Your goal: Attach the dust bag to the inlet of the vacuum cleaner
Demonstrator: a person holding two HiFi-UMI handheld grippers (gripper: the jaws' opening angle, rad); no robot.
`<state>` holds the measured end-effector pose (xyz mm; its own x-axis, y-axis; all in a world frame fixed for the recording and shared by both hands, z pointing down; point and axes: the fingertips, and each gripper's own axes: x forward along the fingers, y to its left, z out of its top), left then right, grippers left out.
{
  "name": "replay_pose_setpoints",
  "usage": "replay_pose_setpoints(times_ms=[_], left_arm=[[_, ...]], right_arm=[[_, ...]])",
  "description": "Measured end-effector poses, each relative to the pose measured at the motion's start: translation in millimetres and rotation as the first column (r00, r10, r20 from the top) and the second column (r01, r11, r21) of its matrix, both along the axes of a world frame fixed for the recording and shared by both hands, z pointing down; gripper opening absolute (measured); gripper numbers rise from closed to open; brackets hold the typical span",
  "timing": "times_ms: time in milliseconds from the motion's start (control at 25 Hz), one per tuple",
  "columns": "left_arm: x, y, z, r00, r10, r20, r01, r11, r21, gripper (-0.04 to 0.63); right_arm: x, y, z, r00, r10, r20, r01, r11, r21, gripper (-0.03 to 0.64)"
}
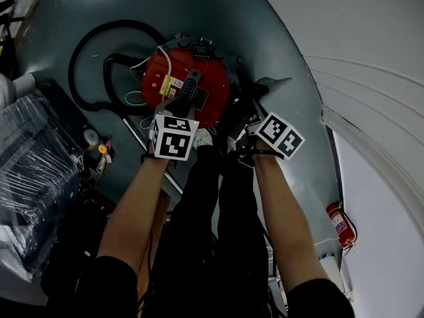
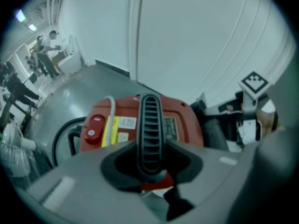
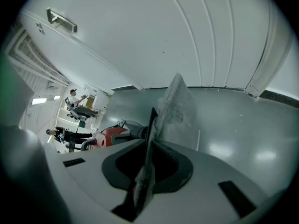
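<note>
Grey-green floor (image 1: 132,5) underfoot, white wall (image 1: 371,18) alongside. Had the left gripper (image 2: 149,171) clamped on the black ribbed handle (image 2: 149,129) atop the red vacuum cleaner (image 2: 184,125). Pinched the thin edge of the whitish dust bag (image 3: 175,108) in the right gripper (image 3: 145,171), near the machine's right side. Saw a black hose (image 1: 83,45) looped on the floor beyond.

Red round vacuum cleaner (image 1: 212,68) on grey floor (image 1: 252,25). Black looped hose (image 1: 71,65) at its 9 o'clock. At 6 o'clock, left gripper (image 1: 184,98) over the black handle (image 1: 194,78). At 4 o'clock, right gripper (image 1: 257,111); farther out, red fire extinguisher (image 1: 339,221).
</note>
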<state>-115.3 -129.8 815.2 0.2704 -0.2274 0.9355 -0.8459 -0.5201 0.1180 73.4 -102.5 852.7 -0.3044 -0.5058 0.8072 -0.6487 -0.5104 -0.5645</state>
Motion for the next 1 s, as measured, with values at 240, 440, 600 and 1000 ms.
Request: replay_pose_setpoints(times_ms=[240,440,600,1000], left_arm=[[-0.4,-0.9,-0.1,1.0,0.0,-0.005,0.0,1.0,0.012,0.127],[0.2,0.3,0.2,1.0,0.002,-0.005,-0.002,1.0,0.003,0.127],[-0.2,0.2,-0.5,1.0,0.003,-0.008,-0.003,1.0,0.001,0.129],[-13.6,6.1,-14.3,0.995,-0.095,-0.039,0.096,0.995,0.04,0.223]], right_arm=[[-18.8,-9.3,0.3,0.96,-0.233,-0.154,0.233,0.972,-0.018,0.029],[-25.9,-13.0,0.5,0.914,-0.353,-0.198,0.355,0.935,-0.027,0.032],[-25.8,-14.6,0.8,0.935,-0.309,-0.173,0.315,0.949,0.01,0.053],[-13.0,9.3,-36.7,0.971,-0.121,-0.204,0.137,0.989,0.064,-0.001]])
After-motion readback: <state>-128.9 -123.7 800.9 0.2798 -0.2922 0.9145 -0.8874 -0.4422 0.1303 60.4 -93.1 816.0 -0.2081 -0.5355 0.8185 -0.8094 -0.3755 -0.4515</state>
